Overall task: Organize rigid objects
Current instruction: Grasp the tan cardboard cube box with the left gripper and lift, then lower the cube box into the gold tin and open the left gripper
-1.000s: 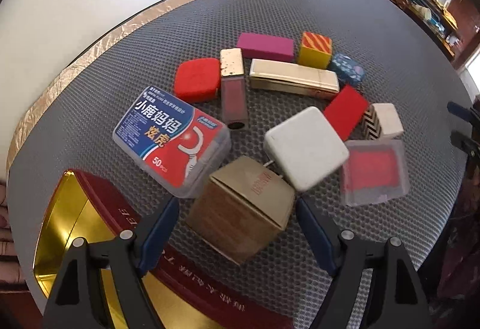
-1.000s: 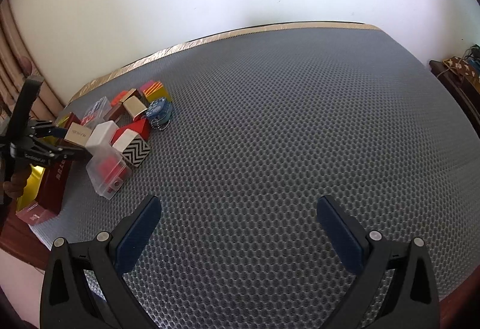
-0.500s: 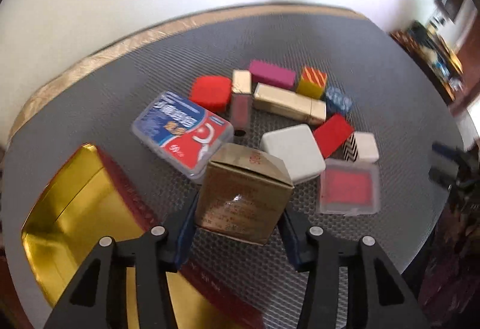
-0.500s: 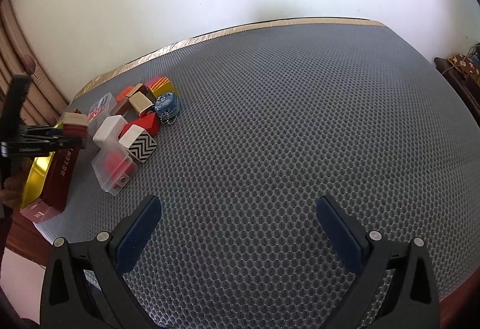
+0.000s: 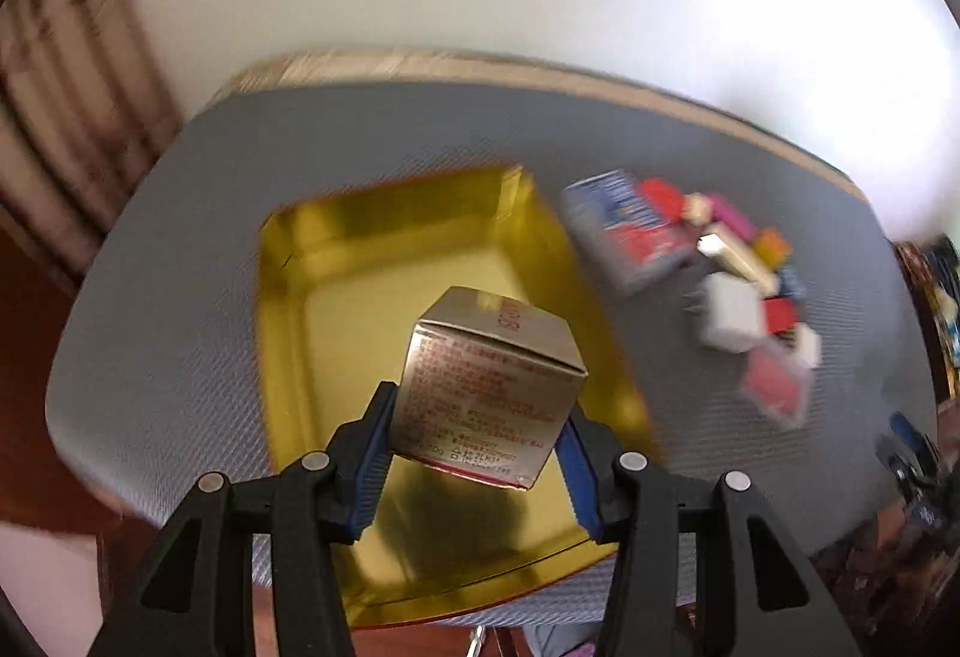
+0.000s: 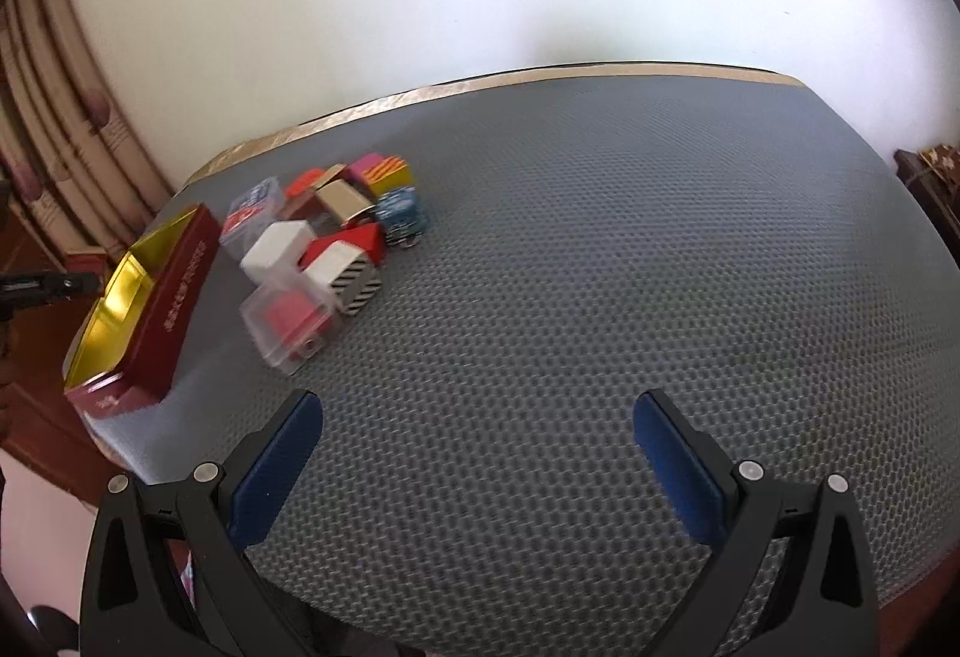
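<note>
My left gripper [image 5: 477, 438] is shut on a gold cardboard box [image 5: 489, 387] with red print and holds it in the air over the open gold-lined red tin [image 5: 336, 297]. The tin also shows in the right wrist view [image 6: 174, 291] at the table's left edge. A cluster of small boxes [image 5: 720, 267] lies to the right of the tin; it shows in the right wrist view [image 6: 324, 237] too. My right gripper [image 6: 477, 453] is open and empty, above bare mat near the front edge.
The grey honeycomb mat [image 6: 600, 267] covers the table, with a gold trim edge [image 6: 540, 78] by the white wall. A curtain [image 6: 54, 117] hangs at the left. Dark furniture [image 6: 930, 189] stands at the right.
My left gripper closed on the gold box, lifted it off the mat and swung it left over the tin. My right gripper stayed open and shifted slightly toward the cluster.
</note>
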Motion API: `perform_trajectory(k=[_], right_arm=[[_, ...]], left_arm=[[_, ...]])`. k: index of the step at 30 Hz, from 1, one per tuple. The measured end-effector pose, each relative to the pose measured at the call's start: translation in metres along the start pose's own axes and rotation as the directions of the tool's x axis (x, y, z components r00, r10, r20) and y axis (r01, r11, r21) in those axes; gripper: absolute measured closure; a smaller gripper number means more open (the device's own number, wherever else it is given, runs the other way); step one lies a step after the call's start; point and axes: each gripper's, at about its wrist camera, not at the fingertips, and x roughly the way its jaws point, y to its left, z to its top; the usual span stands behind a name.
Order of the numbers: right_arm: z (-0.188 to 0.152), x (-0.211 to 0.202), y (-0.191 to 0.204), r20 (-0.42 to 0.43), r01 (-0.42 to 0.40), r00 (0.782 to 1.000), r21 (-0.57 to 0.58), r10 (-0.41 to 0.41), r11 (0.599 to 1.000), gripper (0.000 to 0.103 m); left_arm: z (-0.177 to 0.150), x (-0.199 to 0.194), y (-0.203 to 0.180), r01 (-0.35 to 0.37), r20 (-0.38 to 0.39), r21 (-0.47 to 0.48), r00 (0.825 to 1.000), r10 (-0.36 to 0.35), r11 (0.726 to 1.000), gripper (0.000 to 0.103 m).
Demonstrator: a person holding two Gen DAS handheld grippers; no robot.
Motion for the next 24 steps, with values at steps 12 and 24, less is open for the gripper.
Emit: perform_trajectory(k=[12,24], right_arm=[[-0.004,0.005,0.029,-0.026,-0.01,1.0,-0.102,0.008,0.995,0.0],[0.012,0.018,0.032,-0.069,-0.102,0.993,-0.097,0.096,0.99,0.0]], left_arm=[[-0.011,0.046,0.03,-0.093,-0.035,-0.064,0.995,0.091,0.994,0.051],[-0.027,0.012,0.021,-0.136,0.021,-0.17,0.99,0.142,0.976,0.048]])
